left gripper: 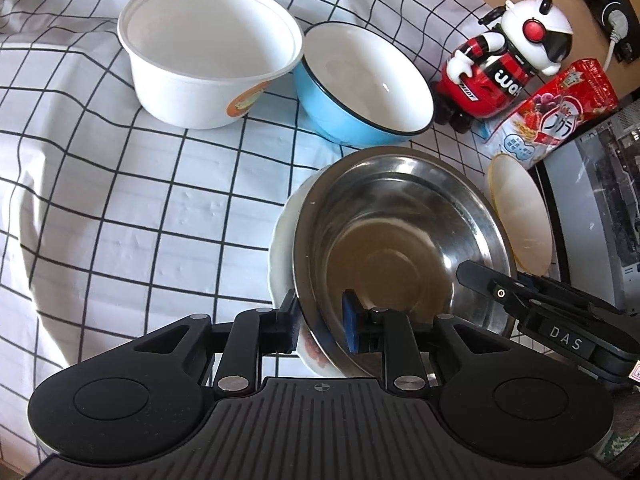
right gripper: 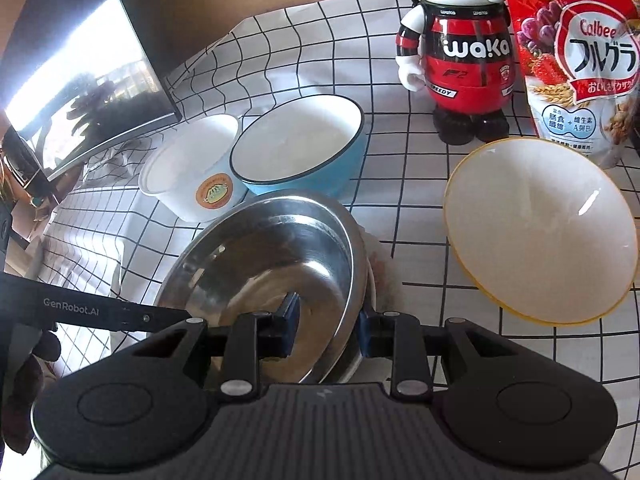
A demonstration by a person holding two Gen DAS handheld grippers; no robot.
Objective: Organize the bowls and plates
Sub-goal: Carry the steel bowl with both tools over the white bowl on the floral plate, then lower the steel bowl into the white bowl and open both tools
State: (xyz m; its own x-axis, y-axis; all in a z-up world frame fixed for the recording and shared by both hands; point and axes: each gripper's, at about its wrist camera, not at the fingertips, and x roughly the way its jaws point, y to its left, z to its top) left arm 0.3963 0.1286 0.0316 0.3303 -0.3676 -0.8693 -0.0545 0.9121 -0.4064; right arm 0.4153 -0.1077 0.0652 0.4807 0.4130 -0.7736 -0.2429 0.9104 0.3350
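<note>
steel plate (left gripper: pixel 400 216) over white dish (left gripper: pixel 282 248) — mostly hidden

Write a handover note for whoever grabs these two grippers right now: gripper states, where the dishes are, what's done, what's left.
Left hand-held gripper: straddles the near rims of the steel plate and the white plate under it; contact unclear.
Right hand-held gripper: shut on the steel plate's rim.
Steel plate sits on the white plate. White tub and blue bowl stand side by side behind; yellow-rimmed bowl sits alone on the cloth.
Done: plates stacked.
Left: probably nest the bowls.
</note>
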